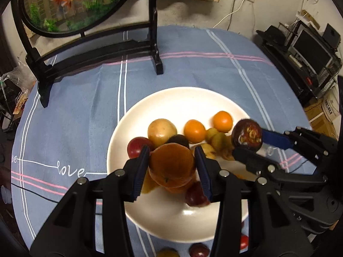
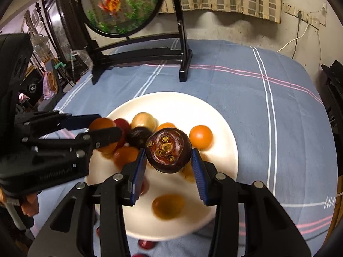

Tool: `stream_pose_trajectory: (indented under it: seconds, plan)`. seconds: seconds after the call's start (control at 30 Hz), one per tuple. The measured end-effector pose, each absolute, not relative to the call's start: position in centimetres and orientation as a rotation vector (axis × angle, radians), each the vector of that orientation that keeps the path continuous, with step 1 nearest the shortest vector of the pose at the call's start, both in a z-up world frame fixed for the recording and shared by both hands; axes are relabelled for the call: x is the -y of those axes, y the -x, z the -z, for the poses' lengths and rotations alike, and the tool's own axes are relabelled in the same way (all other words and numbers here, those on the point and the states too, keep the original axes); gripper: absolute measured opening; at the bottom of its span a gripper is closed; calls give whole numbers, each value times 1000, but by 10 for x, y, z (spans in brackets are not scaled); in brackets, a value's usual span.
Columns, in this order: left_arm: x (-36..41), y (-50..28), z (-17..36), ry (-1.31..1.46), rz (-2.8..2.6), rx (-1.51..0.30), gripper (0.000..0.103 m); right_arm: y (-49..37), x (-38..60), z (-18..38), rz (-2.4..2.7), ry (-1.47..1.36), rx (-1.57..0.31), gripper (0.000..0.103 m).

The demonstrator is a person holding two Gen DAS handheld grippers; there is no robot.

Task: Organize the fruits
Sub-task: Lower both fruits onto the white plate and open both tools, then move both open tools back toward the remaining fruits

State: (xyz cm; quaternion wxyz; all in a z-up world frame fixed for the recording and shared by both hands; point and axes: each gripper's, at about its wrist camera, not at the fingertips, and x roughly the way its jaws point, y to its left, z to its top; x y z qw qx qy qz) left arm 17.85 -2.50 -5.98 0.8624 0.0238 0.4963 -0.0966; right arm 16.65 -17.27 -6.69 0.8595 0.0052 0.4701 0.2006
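Orange (image 1: 171, 167) pinched in left claw (image 1: 172, 160), mangosteen (image 2: 168, 154) in right claw (image 2: 169, 160)

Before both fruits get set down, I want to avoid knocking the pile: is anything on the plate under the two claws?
Yes. The left claw holds an orange fruit over piled fruit. The right claw holds a dark purple fruit above more. The plate looks bare only along its far side.
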Motion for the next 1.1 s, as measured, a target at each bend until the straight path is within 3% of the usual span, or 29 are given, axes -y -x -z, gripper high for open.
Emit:
stream_pose_trajectory:
  seconds: [0.1,0.17,0.23,0.33,0.37,0.43,0.73,1.1]
  plan:
    - [26,-183,64,-55,211,-1035,45,-179,171,77,-418,-11,-1006,43]
    - [27,-184,63,-77,203,-1017,59,-186,170,83,-402,9,-1026,44]
    - [26,-184,61,-76,201,-1002,67,-189,171,87,-395,15,-1048,44]
    - [22,-184,56,-66,200,-991,68,-187,174,84,-398,0,-1030,45]
    - [21,-184,55,-62,199,-990,68,-186,175,82,-400,-5,-1025,54]
    - [16,-182,52,-52,191,-986,68,-181,179,74,-391,-15,-991,60]
    - [-20,-133,39,-22,181,-963,71,-124,200,60,-392,-73,-992,60]
    - [-53,-32,75,6,205,-1061,72,-2,191,102,-410,-38,-1117,60]
